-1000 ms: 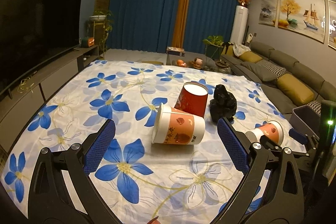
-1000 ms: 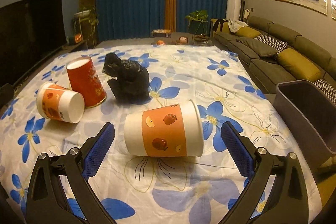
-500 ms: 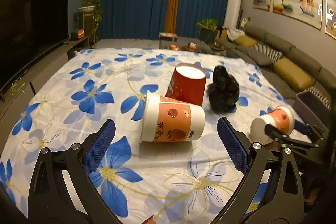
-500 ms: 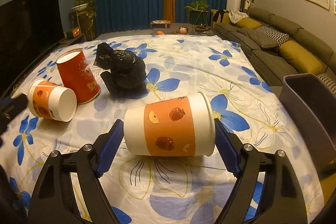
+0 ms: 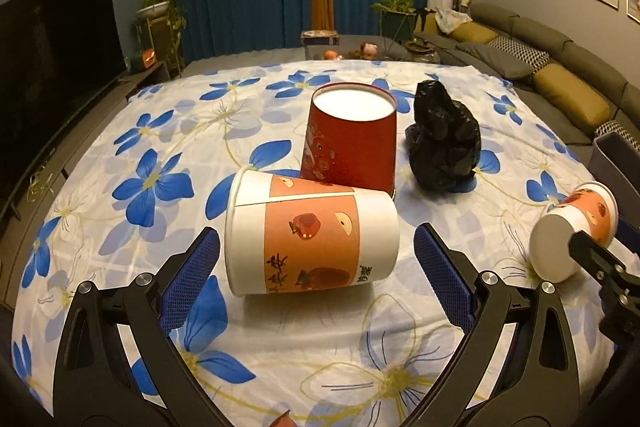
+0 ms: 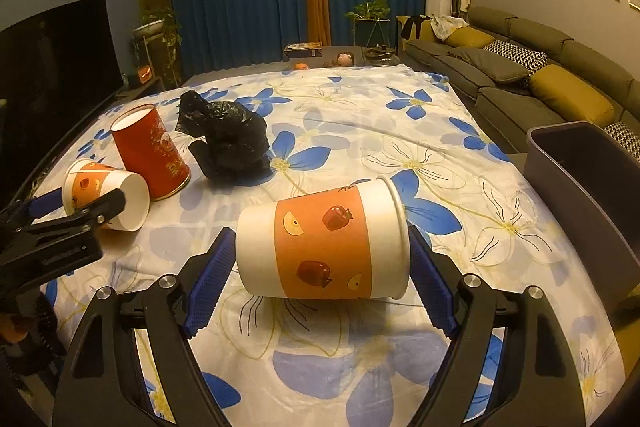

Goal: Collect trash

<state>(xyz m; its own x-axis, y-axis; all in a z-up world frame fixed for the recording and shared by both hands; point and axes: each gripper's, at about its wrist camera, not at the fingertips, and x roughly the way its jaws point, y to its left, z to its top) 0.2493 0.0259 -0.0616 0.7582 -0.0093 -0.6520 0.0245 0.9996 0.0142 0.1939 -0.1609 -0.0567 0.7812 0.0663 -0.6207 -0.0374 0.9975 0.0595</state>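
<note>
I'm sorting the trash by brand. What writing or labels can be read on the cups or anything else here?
Cup with orange band: dark red Chinese characters low on the band, small ones near its base; too blurred to quote.
Red cup: gold characters and ornament near the bottom; not legible.
Second orange-band cup: only fruit pictures, no text.
Black bag: none.

The tablecloth is thin, matt cloth, slightly wrinkled, printed with blue flowers. The orange-banded cups look like smooth matt paper, the red cup is paper with a slight sheen, and the black bag is crumpled, glossy thin plastic. Each hand-held gripper has matt black plastic arms, shiny metal screws and rough, ribbed blue pads; the grey bin is smooth matt plastic.
</note>
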